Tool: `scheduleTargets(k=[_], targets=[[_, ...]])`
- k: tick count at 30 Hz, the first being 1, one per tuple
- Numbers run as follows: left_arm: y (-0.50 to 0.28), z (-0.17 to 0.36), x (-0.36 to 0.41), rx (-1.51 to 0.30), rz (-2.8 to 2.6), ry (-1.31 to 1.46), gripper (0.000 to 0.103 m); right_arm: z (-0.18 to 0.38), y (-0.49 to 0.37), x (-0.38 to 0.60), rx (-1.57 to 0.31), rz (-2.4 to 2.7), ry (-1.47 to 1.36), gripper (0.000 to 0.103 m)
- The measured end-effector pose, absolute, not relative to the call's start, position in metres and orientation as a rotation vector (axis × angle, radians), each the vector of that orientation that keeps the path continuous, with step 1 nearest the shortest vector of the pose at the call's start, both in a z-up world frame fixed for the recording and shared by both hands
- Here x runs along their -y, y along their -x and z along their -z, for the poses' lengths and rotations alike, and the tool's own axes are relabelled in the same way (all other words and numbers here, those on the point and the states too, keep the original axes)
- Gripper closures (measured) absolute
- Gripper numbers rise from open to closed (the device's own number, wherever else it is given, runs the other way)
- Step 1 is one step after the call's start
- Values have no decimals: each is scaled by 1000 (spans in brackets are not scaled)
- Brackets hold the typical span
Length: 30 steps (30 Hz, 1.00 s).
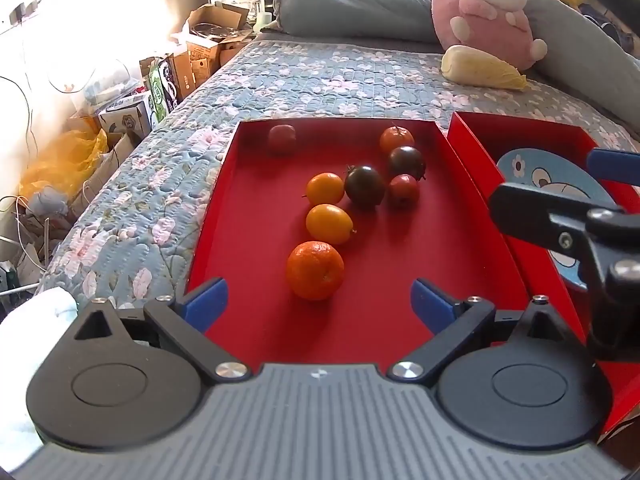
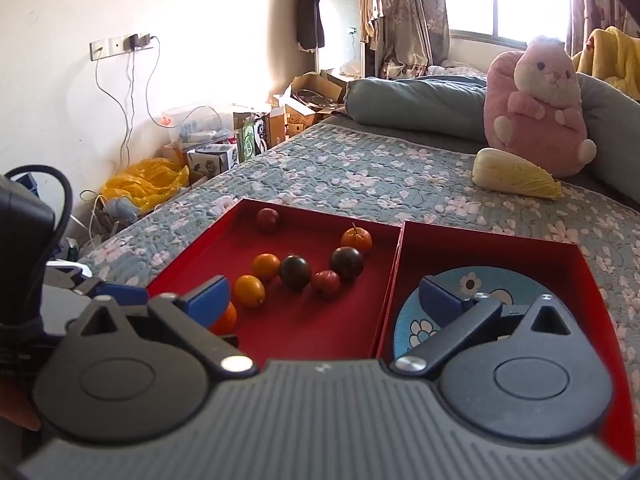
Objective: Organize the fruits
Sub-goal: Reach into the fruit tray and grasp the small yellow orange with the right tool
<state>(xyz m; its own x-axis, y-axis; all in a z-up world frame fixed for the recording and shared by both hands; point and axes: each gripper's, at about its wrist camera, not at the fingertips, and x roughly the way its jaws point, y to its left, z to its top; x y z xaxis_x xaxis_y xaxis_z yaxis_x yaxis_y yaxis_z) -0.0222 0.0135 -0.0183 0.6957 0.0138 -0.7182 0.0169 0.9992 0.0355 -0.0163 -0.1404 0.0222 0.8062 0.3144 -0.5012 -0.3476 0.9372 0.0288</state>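
Note:
A red tray (image 1: 248, 184) on the bed holds several fruits: a large orange (image 1: 315, 270) nearest, two yellow-orange fruits (image 1: 329, 224), two dark tomatoes (image 1: 364, 185), small red fruits (image 1: 404, 189) and a small orange (image 1: 396, 139). My left gripper (image 1: 320, 304) is open, its blue pads either side of the large orange and just short of it. A second red tray (image 2: 500, 248) to the right holds a blue cartoon plate (image 2: 480, 284). My right gripper (image 2: 324, 296) is open and empty, straddling the wall between the trays. The fruits also show in the right wrist view (image 2: 295, 272).
A floral quilt (image 1: 320, 76) covers the bed. A cabbage (image 1: 482, 68) and a pink plush toy (image 1: 490, 8) lie at the far right. Rolled grey bedding (image 1: 352, 12) is behind. Cardboard boxes and a yellow bag (image 1: 64, 160) crowd the floor left of the bed.

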Motion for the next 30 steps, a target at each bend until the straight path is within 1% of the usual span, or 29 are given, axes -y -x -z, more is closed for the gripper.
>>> scheduleTargets(k=[1,3,5,9,10,11,13,14,16,18,21,30], targets=[[24,18,-15,-798,6,-40,8,-22,17,138,-527,-360,65,0],[27,18,-18,-800,17,-42,13,-20,18,134,-533,-375,59,0],[30,19,-20,-803,27,-51,15,-18,18,129,-542,-393,53,2],[28,24,-28,-832,46,-8,30,-15,14,119,-549,-455,74,5],[27,25,-29,-840,50,7,32,-13,12,114,-546,-465,104,10],[26,26,-30,-847,50,19,33,-12,10,110,-554,-470,136,19],[23,27,-32,-852,43,47,34,-10,2,104,-624,-478,170,34],[23,27,-34,-852,42,64,36,-8,-5,103,-650,-491,160,37],[21,27,-36,-856,41,86,37,-6,-16,104,-656,-519,70,38],[19,29,-38,-866,34,95,37,-5,-24,104,-669,-516,46,38],[16,33,-36,-882,20,78,37,-3,-35,102,-724,-531,52,38],[-2,42,-22,-881,-29,-18,37,15,-63,77,-806,-557,119,38]])
